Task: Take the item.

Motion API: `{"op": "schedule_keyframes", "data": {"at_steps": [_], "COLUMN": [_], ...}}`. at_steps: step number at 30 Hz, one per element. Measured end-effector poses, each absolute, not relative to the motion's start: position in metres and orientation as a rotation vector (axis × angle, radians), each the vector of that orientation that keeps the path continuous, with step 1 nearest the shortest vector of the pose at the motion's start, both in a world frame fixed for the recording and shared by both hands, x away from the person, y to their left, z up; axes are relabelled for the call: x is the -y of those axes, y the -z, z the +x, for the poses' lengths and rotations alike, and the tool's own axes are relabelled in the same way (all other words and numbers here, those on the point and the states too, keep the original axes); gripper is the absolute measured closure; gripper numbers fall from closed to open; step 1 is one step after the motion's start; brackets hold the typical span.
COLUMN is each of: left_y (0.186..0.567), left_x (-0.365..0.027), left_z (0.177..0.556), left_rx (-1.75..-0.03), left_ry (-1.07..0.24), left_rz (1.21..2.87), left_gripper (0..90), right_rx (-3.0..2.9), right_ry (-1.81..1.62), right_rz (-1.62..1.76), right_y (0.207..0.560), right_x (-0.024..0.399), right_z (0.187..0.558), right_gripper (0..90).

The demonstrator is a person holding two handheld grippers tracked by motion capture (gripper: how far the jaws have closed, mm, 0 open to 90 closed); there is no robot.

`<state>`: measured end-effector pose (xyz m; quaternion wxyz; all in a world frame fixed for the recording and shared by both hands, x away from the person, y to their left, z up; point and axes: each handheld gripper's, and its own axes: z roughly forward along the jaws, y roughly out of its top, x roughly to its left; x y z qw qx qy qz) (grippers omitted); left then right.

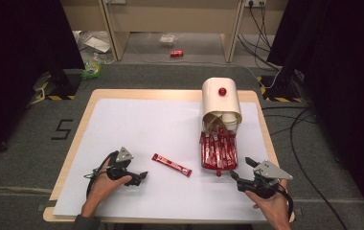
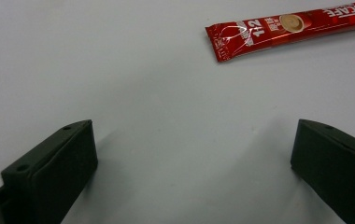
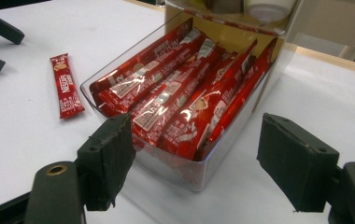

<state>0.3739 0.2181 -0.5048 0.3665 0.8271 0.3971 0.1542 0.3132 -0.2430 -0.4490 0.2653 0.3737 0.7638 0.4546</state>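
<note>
Near table's front edge, right hand-held gripper [image 1: 241, 168] low, jaws spread (nothing between) facing sachet tray [image 1: 218, 155], left hand-held gripper [image 1: 142, 176] spread too.

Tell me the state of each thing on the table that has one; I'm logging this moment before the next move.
Left gripper: open, nothing between its fingers, low over the white sheet.
Right gripper: open, holding nothing, facing the clear tray.
Loose coffee stick: sealed, lying flat on the white sheet, apart from both grippers.
Clear tray: pulled out, full of red coffee sticks.
Cream dispenser: lying tilted, red knob on top.
</note>
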Motion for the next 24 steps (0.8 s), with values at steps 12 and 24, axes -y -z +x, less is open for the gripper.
{"op": "schedule_keyframes", "data": {"at_steps": [12, 24], "left_y": [0.505, 0.505], "left_x": [-0.218, -0.218], "left_z": [0.374, 0.374], "left_rx": [-1.021, -1.021], "left_ry": [-0.396, -0.397], "left_rz": [2.126, 2.127], "left_gripper": [0.0, 0.0], "right_rx": [-2.084, -2.127], "right_ry": [-1.204, -1.174], "right_rz": [1.040, 1.040], "right_y": [0.456, 0.464], "right_x": [0.248, 0.246], "right_z": [0.310, 0.308], "right_gripper": [26.4, 26.1]}}
